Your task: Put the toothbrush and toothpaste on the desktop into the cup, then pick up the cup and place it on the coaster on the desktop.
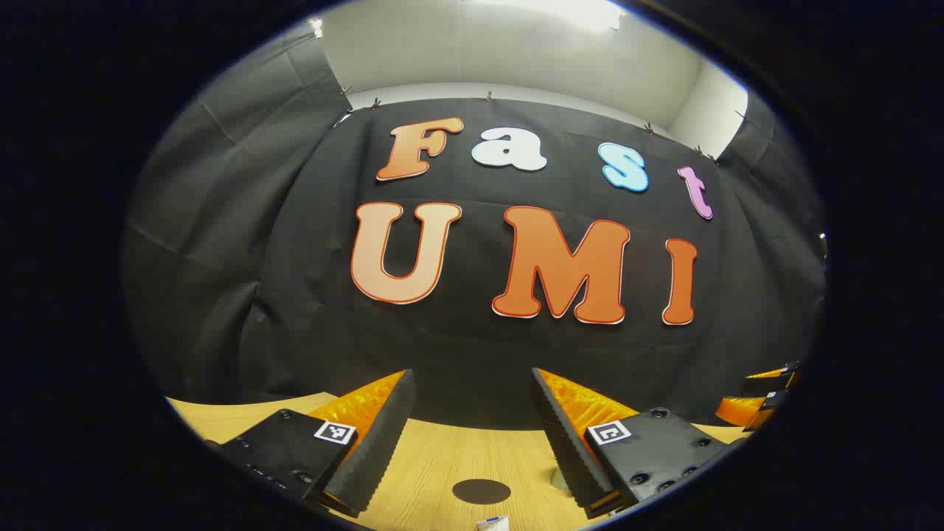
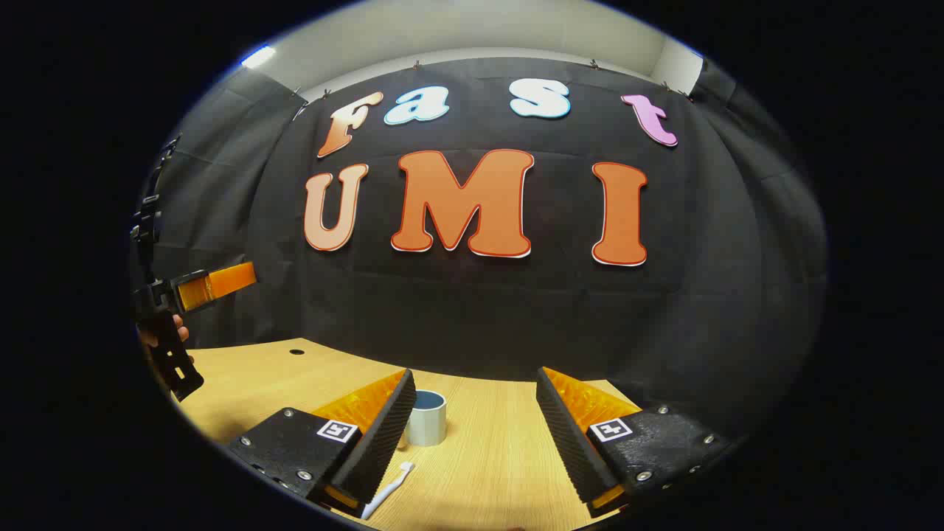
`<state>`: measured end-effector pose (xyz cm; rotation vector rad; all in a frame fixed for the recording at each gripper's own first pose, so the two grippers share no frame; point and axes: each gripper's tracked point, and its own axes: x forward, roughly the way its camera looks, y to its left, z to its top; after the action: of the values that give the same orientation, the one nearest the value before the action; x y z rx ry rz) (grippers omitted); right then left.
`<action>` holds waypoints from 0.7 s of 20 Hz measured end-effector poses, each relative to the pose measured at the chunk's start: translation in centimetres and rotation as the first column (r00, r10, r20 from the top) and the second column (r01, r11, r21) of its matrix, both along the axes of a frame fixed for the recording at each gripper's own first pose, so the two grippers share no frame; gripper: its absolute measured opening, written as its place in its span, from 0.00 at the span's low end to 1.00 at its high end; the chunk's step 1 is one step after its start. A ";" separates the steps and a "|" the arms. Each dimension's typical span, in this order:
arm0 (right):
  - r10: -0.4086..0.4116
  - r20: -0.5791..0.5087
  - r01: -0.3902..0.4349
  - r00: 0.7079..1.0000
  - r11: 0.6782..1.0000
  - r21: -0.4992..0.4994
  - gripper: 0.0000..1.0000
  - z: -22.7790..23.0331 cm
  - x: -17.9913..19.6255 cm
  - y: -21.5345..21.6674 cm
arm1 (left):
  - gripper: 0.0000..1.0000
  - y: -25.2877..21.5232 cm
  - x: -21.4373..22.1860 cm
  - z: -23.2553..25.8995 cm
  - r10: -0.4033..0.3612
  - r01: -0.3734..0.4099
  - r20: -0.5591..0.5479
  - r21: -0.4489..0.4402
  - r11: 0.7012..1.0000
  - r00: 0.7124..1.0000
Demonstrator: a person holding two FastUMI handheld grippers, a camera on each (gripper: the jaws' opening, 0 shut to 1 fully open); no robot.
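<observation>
The cup [image 2: 427, 418] stands upright on the wooden desktop [image 2: 501, 457] in the right gripper view, pale-walled with a darker inside, just past the inner edge of the right gripper's [image 2: 472, 435] left finger and partly hidden by it. The white toothbrush [image 2: 389, 489] lies flat on the wood nearer the camera than the cup, its head pointing toward the cup, its handle running under that same finger. In the left gripper view, the dark round coaster [image 1: 481, 491] lies flat on the desktop between the fingers of the left gripper [image 1: 472, 442], and a small white-and-blue end, perhaps the toothpaste [image 1: 493, 523], shows at the bottom edge. Both grippers are spread wide with nothing between the fingers. The left gripper also shows far off at the left edge of the right gripper view, held by a hand [image 2: 164, 333].
</observation>
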<state>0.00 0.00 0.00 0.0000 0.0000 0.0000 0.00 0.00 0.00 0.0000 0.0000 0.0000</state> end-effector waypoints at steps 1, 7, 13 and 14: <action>0.005 0.001 -0.005 1.000 1.000 0.005 0.99 -0.1 0.1 0.2 | 0.98 -0.2 0.2 -0.1 -0.015 0.015 -0.001 -0.005 1.000 1.000; 0.016 -0.002 -0.016 1.000 1.000 0.005 0.99 -0.3 0.7 0.8 | 0.98 -0.6 0.1 0.2 -0.054 0.054 0.001 -0.007 0.999 0.999; 0.023 -0.007 -0.023 1.000 1.000 0.014 0.99 -0.5 1.0 0.8 | 0.98 -0.9 0.1 1.2 -0.048 0.045 0.061 0.048 0.998 0.997; 0.022 -0.011 -0.022 1.000 1.000 0.012 0.98 -0.5 1.1 0.8 | 0.98 -1.3 0.1 1.2 -0.069 0.067 0.056 0.035 0.997 0.996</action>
<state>1.08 0.81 -0.50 0.0116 0.0114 0.0221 0.10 -1.32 1.16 0.0326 -0.0573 -0.0684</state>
